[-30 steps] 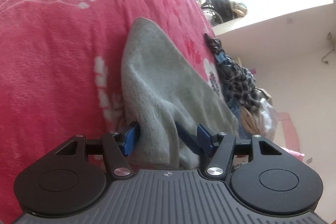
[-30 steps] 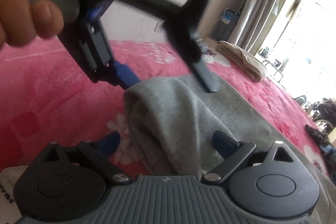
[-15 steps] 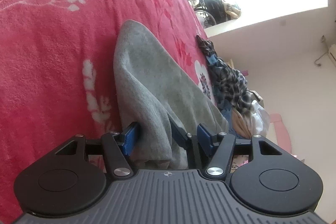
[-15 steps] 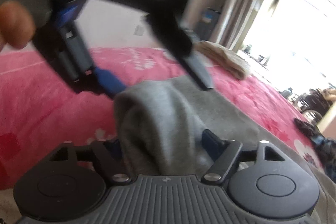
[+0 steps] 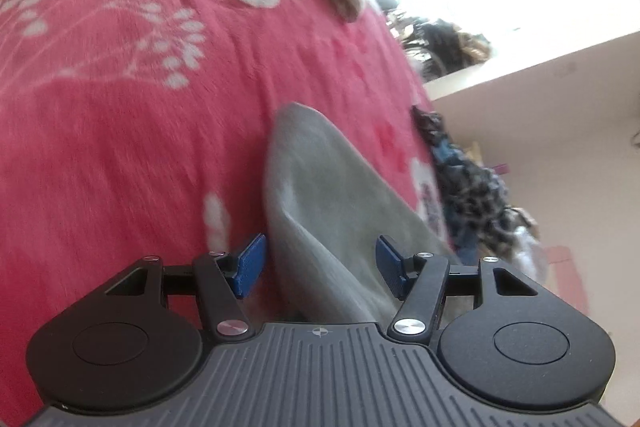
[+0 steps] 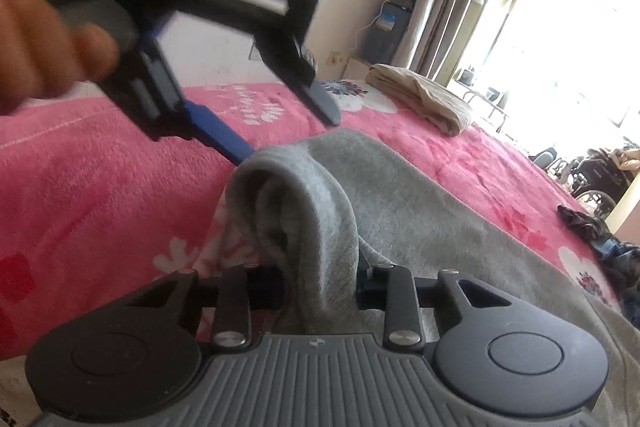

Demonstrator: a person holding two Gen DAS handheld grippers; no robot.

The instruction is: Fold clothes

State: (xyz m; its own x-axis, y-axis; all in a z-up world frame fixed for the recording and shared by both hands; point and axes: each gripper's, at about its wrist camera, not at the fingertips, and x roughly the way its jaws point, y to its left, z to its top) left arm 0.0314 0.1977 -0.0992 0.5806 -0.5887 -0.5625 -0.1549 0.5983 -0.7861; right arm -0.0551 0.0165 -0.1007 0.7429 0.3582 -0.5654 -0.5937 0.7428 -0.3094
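The grey garment lies on the bed, on a pink blanket with white flowers, and one raised ridge of it is lifted up from the flat part.

The right tongs are closed on the near end of this ridge; the cloth is pressed between the two pads. The left tongs are spread apart. In the right wrist view one blue finger touches the top of the ridge and the other finger is above it. In the left wrist view the cloth passes between the two open pads and does not look gripped.

The long axis of the garment runs away from the right tongs, toward the window side. The ridge top is nearer to the left tongs, so I think the next grip there belongs to the left hand.
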